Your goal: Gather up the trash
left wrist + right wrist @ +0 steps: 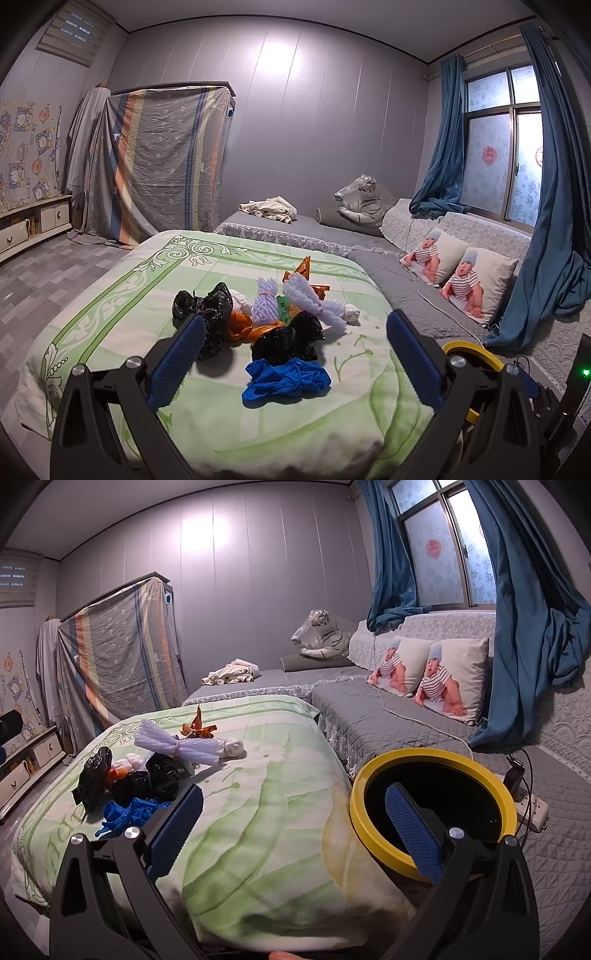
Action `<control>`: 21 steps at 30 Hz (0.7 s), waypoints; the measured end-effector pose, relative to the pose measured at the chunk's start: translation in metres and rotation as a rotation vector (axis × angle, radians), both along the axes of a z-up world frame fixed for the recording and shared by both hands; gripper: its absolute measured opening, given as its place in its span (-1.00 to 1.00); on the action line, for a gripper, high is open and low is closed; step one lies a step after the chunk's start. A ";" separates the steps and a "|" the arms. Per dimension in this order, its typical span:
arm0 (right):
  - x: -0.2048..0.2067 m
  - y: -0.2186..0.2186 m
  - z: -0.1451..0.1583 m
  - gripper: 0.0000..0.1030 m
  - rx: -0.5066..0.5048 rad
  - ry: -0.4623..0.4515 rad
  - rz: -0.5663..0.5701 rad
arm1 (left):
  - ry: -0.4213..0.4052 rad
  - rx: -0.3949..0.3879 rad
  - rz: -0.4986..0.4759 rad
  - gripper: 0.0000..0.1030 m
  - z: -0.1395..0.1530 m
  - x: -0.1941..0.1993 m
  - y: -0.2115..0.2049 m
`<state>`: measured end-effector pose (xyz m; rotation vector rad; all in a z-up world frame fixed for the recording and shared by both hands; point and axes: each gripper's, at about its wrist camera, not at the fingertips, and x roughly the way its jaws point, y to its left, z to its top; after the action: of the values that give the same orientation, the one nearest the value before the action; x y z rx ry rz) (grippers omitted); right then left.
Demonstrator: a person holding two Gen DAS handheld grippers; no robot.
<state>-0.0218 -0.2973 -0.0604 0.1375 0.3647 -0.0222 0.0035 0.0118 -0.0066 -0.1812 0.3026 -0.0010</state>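
A pile of trash lies on the green and white quilt (122, 295): a crumpled blue glove (286, 380), black plastic bags (286, 341), white foam netting (306, 297) and an orange wrapper (303, 267). My left gripper (293, 354) is open and empty, just short of the blue glove. My right gripper (293, 819) is open and empty, over the quilt's edge beside the yellow-rimmed bin (434, 808). The pile shows to its left in the right wrist view: blue glove (125, 814), black bags (147, 781), foam netting (177, 746).
A grey quilted sofa bed (388, 716) carries two baby-print pillows (454, 679) and a plush white tiger (325, 635). A power strip (532, 808) with cables lies right of the bin. Blue curtains (528, 620) hang at the window. A cloth-draped rack (166, 162) stands on the far left.
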 end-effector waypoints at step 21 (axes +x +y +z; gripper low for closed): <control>-0.002 0.004 0.001 0.84 -0.009 -0.009 0.008 | -0.003 0.004 -0.001 0.84 0.000 -0.002 0.000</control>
<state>-0.0240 -0.2933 -0.0598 0.1272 0.3564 -0.0150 0.0012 0.0119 -0.0067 -0.1768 0.2992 -0.0014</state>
